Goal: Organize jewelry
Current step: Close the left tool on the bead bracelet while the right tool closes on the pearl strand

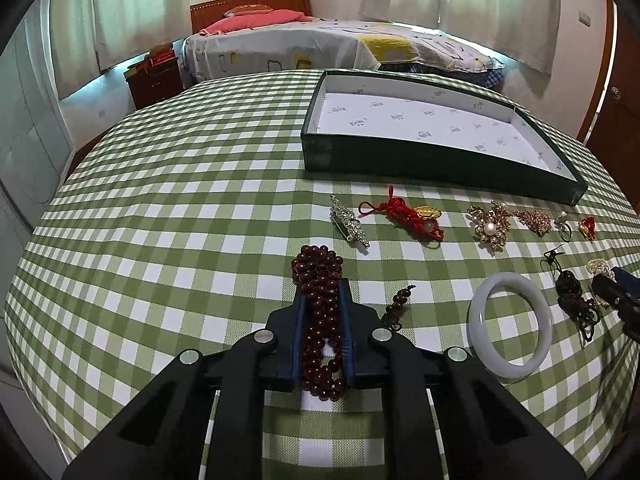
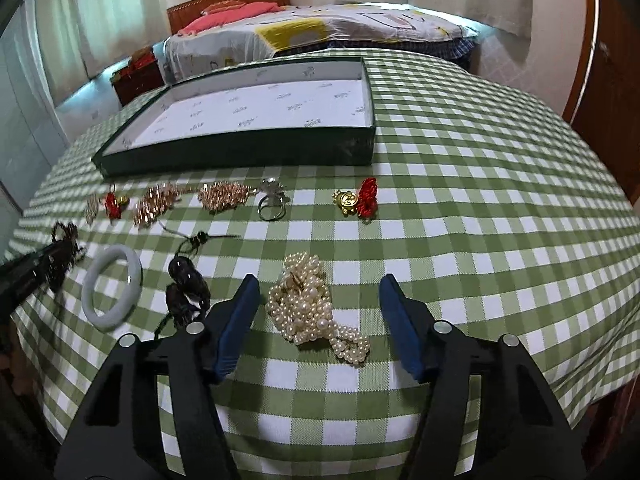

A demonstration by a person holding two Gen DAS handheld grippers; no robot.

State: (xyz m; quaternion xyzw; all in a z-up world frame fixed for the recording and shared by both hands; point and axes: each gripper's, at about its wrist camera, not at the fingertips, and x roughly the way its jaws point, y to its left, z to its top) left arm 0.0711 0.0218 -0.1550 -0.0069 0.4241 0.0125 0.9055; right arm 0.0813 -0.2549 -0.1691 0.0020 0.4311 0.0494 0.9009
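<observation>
Many dark-red round beads (image 1: 320,320) bunch in doubled strands, glossy.

We are in a bedroom of a home: behind the table (image 1: 180,184) with its green checked cloth stands a bed (image 1: 280,46) with a wooden headboard (image 1: 224,10), a pink pillow (image 1: 256,20) and a patterned cover. We also see pale curtains (image 1: 112,4) over the windows, a small dark wooden bedside cabinet (image 1: 156,80) with things piled on it, and a wooden door (image 2: 612,92) at the right.
</observation>
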